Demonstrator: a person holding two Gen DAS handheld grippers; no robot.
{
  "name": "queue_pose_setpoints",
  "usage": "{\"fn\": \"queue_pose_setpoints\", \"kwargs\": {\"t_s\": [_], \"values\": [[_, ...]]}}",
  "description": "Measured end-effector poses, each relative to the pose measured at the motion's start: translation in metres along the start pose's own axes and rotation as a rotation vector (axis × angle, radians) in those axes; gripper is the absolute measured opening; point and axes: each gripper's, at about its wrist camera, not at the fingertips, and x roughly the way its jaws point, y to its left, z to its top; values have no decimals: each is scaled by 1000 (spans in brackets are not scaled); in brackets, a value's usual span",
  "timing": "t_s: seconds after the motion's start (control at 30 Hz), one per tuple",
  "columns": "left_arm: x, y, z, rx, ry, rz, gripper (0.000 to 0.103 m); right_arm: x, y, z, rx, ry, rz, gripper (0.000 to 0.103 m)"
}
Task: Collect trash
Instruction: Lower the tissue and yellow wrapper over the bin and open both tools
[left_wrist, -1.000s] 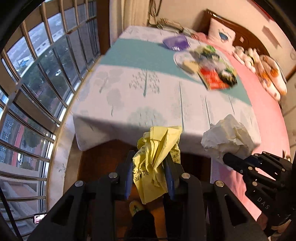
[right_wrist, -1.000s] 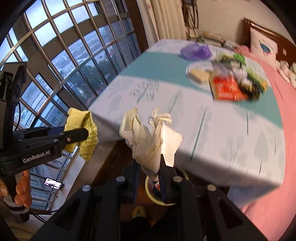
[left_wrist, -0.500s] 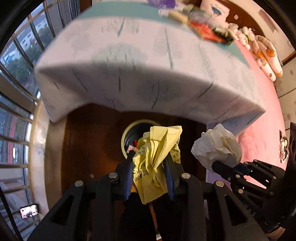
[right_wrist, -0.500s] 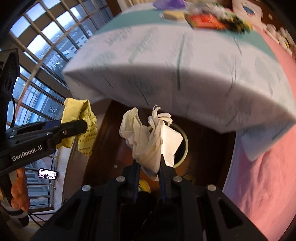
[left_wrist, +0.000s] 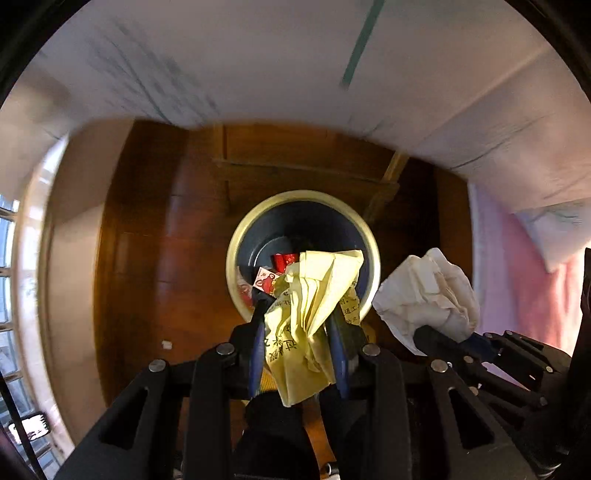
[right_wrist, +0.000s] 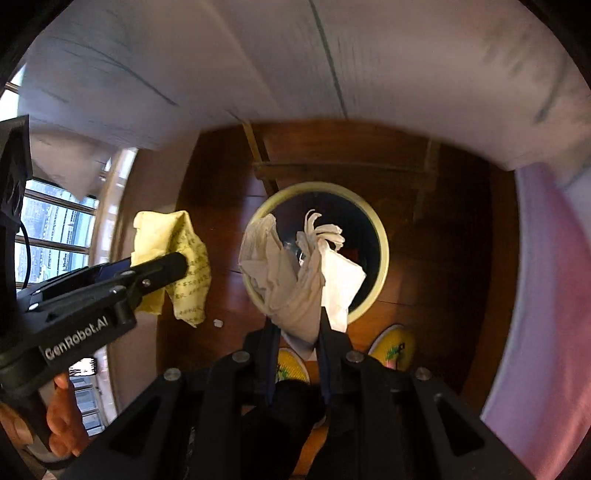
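My left gripper (left_wrist: 299, 314) is shut on a crumpled yellow paper (left_wrist: 314, 306) with black print, held above the near rim of a round trash bin (left_wrist: 236, 236) with a pale yellow rim on the wooden floor. Red and white wrappers (left_wrist: 273, 273) lie inside it. My right gripper (right_wrist: 295, 321) is shut on a wad of white tissue (right_wrist: 295, 280), held above the same bin (right_wrist: 384, 243). The tissue also shows in the left wrist view (left_wrist: 428, 295), the yellow paper in the right wrist view (right_wrist: 173, 254).
The table's overhanging white cloth (left_wrist: 258, 66) hangs just above and beyond the bin. A wooden table frame (left_wrist: 306, 166) stands behind the bin. A pink bedspread (right_wrist: 546, 295) is at right, a window (right_wrist: 51, 225) at left. My yellow slippers (right_wrist: 391, 347) are near the bin.
Both grippers have tilted down from the tabletop to below the table edge. The bin has come into view under the yellow paper and the tissue, both still gripped.
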Motion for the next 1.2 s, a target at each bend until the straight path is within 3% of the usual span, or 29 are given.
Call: {"fn": "queue_pose_setpoints", "kwargs": {"t_s": [0.27,0.37,0.43,0.53,0.6,0.73,0.9,1.2], "values": [[83,3,1,39,-33,58,32,90,-32,2,36,14,-13,18],[102,10,1,38,-34,67,52,113,-36,2,34,28,-5,21],[110,16,-2,23,-37,57,73,123,-37,1,26,34,-6,21],[115,26,1,5,-35,28,85,137,-40,3,40,45,-3,23],[117,32,1,-15,-41,23,85,143,-44,4,53,44,0,23],[110,41,4,-51,-68,2,85,139,-45,10,58,21,12,25],[87,41,5,-54,-129,30,85,122,-38,14,33,-27,-18,25],[-13,34,1,-68,-138,71,85,44,-10,18,29,-50,-29,25]]}}
